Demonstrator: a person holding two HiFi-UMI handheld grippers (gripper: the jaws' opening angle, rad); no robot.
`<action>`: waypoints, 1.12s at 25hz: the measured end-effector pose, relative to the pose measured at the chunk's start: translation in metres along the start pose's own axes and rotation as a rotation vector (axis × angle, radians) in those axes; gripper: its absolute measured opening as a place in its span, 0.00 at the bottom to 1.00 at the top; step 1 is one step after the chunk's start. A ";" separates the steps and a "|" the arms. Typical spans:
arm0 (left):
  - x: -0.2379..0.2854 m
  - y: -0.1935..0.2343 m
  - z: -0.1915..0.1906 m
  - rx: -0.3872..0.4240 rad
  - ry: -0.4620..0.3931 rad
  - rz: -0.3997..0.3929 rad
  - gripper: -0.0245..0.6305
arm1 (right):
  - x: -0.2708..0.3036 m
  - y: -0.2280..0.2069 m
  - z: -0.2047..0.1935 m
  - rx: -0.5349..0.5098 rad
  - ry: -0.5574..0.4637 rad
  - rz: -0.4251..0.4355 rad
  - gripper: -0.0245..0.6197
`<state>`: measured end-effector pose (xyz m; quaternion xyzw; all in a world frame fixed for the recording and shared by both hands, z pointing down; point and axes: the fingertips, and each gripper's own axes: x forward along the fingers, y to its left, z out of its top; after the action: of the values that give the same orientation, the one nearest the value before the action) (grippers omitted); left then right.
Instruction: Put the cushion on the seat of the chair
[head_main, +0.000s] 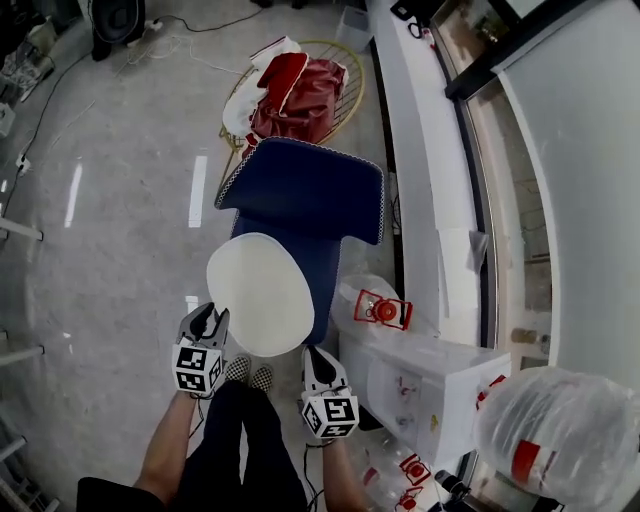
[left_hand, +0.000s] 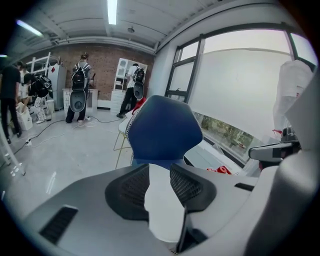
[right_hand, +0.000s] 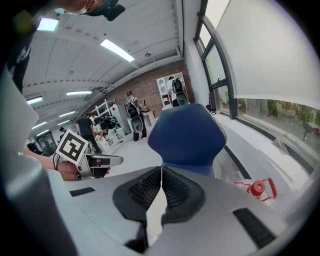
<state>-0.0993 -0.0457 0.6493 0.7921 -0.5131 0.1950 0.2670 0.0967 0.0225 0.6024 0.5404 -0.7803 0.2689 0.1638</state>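
A round white cushion (head_main: 260, 290) hangs in the air over the blue chair (head_main: 305, 190) and hides most of its seat. My left gripper (head_main: 210, 318) is shut on the cushion's near left edge, my right gripper (head_main: 312, 356) on its near right edge. In the left gripper view the white cushion (left_hand: 162, 205) fills the gap between the ribbed pads (left_hand: 132, 187), with the chair's backrest (left_hand: 162, 130) straight ahead. In the right gripper view the jaws stand almost together on a thin white edge (right_hand: 156, 207), and the chair (right_hand: 187, 132) is beyond.
A gold wire chair with red and white fabric (head_main: 295, 95) stands behind the blue chair. To the right run a white sill (head_main: 420, 200), a red item (head_main: 383, 311), a white box (head_main: 420, 385) and a plastic bag (head_main: 560, 430). People (left_hand: 80, 92) stand at the far wall.
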 end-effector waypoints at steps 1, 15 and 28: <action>-0.007 -0.005 0.007 0.003 -0.008 -0.004 0.24 | -0.006 0.001 0.005 -0.004 -0.007 -0.003 0.08; -0.106 -0.074 0.100 0.100 -0.123 -0.094 0.12 | -0.085 0.030 0.093 -0.103 -0.140 -0.020 0.08; -0.195 -0.124 0.159 0.164 -0.211 -0.184 0.10 | -0.164 0.064 0.159 -0.130 -0.269 -0.053 0.08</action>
<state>-0.0573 0.0345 0.3840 0.8711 -0.4459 0.1265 0.1626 0.1023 0.0688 0.3699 0.5801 -0.7964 0.1388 0.0996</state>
